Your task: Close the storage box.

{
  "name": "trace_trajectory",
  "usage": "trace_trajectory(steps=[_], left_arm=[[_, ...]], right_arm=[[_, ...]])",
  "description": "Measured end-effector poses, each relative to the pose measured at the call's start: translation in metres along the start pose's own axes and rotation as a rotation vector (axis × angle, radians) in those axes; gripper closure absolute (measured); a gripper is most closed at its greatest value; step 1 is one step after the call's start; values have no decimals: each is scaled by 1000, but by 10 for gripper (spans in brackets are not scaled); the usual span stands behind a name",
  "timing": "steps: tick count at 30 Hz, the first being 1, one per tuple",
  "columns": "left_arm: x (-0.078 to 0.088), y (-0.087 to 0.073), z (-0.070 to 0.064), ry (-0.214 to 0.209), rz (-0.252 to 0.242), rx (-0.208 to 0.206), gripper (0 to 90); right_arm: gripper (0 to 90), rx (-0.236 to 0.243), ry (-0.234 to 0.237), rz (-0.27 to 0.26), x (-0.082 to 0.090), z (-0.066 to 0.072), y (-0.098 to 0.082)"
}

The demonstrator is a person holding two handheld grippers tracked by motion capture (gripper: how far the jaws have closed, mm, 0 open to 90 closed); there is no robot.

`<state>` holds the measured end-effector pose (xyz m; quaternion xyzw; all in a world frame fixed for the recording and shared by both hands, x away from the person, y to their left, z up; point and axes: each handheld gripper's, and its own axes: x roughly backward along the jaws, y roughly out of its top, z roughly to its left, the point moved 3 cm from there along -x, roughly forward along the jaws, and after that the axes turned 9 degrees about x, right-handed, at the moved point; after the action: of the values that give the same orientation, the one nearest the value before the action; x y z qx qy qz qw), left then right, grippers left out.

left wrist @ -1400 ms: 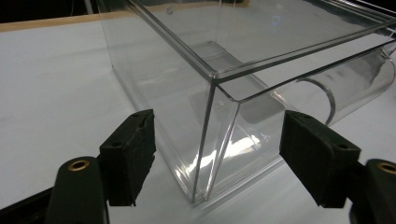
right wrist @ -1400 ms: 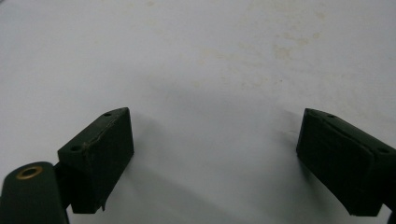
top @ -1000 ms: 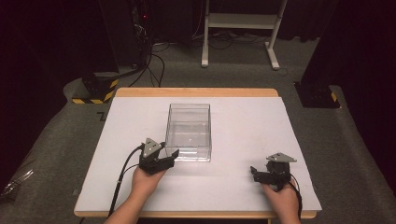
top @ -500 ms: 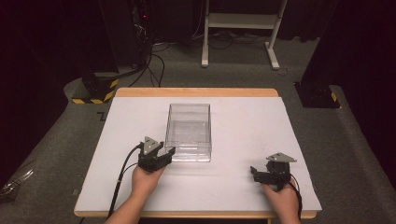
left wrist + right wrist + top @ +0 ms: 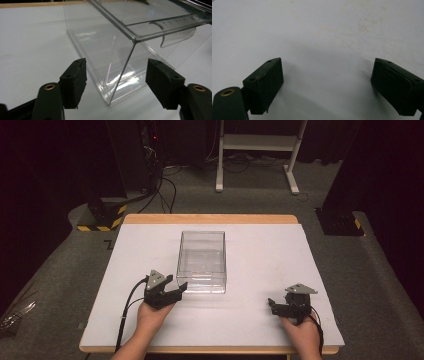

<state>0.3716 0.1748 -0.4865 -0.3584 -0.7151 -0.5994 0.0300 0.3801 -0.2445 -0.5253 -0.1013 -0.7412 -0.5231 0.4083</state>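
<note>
A clear, open-topped plastic box (image 5: 201, 261) stands at the middle of the white table (image 5: 260, 255). My left gripper (image 5: 179, 289) lies at the box's near left corner, held in a hand. In the left gripper view the box (image 5: 130, 50) has its near corner edge just ahead of the gap of the left gripper (image 5: 116, 72); the jaws are opening and the pads do not touch it. My right gripper (image 5: 272, 305) rests near the table's front right, pointing left. In its own view the right gripper (image 5: 327, 75) stands open over bare tabletop.
The table's wooden rim (image 5: 210, 218) runs along the far edge. Beyond it on the grey floor stand a white frame's legs (image 5: 255, 150), a yellow-and-black striped base (image 5: 102, 215) and loose cables (image 5: 165, 185). A dark stand foot (image 5: 340, 222) sits at the back right.
</note>
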Motion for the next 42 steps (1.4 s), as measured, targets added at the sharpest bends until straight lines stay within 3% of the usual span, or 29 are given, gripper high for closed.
trace_trajectory(steps=[6, 15, 25, 28, 31, 33, 37, 39, 42], left_arm=[[14, -6, 7, -26, 11, 1, 295], [34, -14, 27, 0, 22, 4, 277], [58, -31, 68, 100, 66, 1, 266], [65, -36, 80, 139, 89, -15, 258], [71, -44, 91, 203, 124, -69, 250], [74, -47, 97, 220, 139, -71, 239], [75, -53, 105, 237, 157, -62, 223], [72, -55, 106, 252, 193, -40, 204], [71, -55, 105, 268, 190, -62, 168]], right_arm=[[108, 0, 0, 0, 0, 0, 0], [108, 0, 0, 0, 0, 0, 0], [108, 0, 0, 0, 0, 0, 0], [108, 0, 0, 1, 0, 0, 0], [108, 0, 0, 1, 0, 0, 0], [108, 1, 0, 1, 0, 0, 0], [108, 2, -1, 1, 0, 0, 0], [108, 3, -1, 1, 0, 0, 0], [108, 3, -1, 1, 0, 0, 0]])
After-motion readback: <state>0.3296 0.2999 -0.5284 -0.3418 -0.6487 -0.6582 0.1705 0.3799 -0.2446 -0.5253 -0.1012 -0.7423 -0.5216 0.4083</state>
